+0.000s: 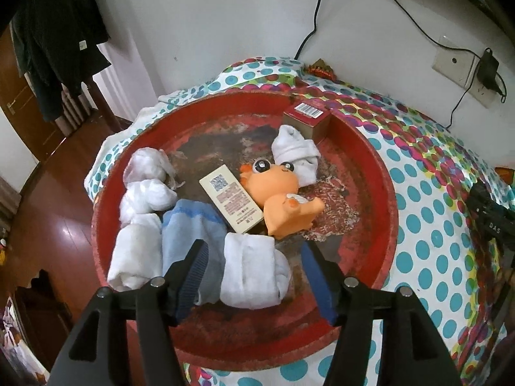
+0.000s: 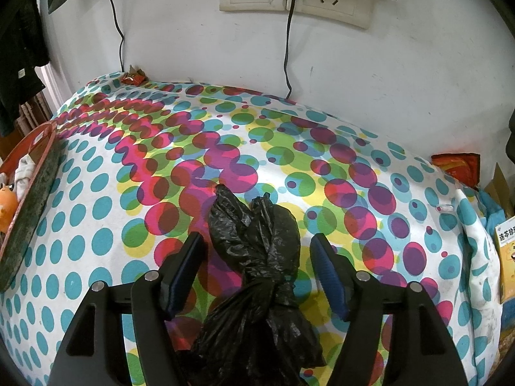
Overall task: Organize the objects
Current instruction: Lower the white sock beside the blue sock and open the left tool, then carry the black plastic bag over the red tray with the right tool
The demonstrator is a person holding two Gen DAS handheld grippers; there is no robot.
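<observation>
Two grippers are held spread: the left gripper [image 1: 254, 268] over a white sock [image 1: 254, 273] in the red tray [image 1: 383, 173], the right gripper [image 2: 257, 267] around a black bag [image 2: 257, 257].

A rolled white sock [image 1: 254, 273] fills the gap between the left fingers [image 1: 199, 257]; a knotted black bag [image 2: 257, 257] lies between the spread right fingers [image 2: 325, 263], bare cloth [image 2: 322, 167] beyond.
</observation>
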